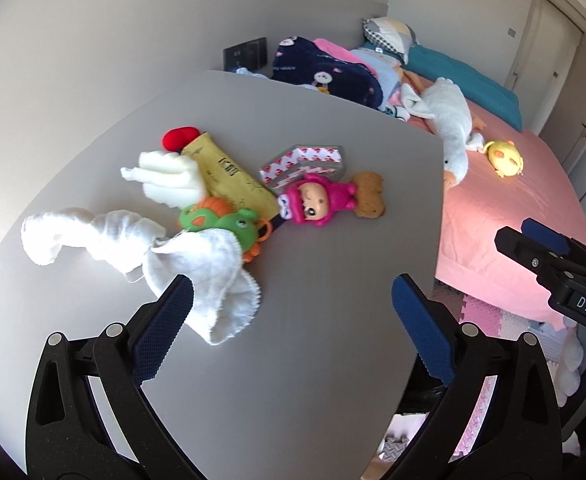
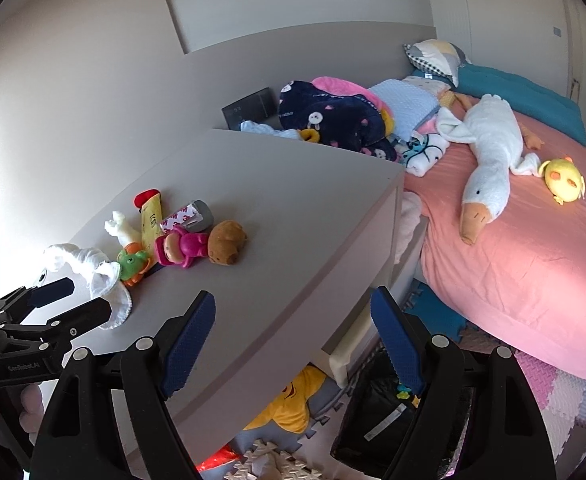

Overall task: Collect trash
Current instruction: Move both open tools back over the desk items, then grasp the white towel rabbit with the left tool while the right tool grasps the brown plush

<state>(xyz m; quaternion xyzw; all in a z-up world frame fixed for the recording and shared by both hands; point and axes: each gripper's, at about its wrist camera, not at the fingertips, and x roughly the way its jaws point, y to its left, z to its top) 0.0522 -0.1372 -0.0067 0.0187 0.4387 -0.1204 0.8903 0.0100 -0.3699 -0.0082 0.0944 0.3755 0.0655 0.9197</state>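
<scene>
A grey table [image 1: 313,280] holds a cluster of things. A crumpled white cloth [image 1: 197,268] lies nearest, by my left gripper's left finger. Behind it lie a yellow wrapper [image 1: 229,172], a grey packet with red marks [image 1: 305,162], a green toy [image 1: 229,224], a pink doll [image 1: 317,200] and a brown toy [image 1: 369,196]. My left gripper [image 1: 293,312] is open and empty above the table's near part. My right gripper [image 2: 293,340] is open and empty over the table's front corner. The cloth [image 2: 105,276] and wrapper [image 2: 151,220] also show in the right wrist view.
A bed with a pink sheet [image 2: 533,264] stands to the right, with a white goose plush [image 2: 489,164], a yellow plush [image 2: 565,180] and piled blankets [image 2: 333,120]. A black bag [image 2: 381,412] and a yellow star cushion [image 2: 293,404] lie on the floor under the table's edge.
</scene>
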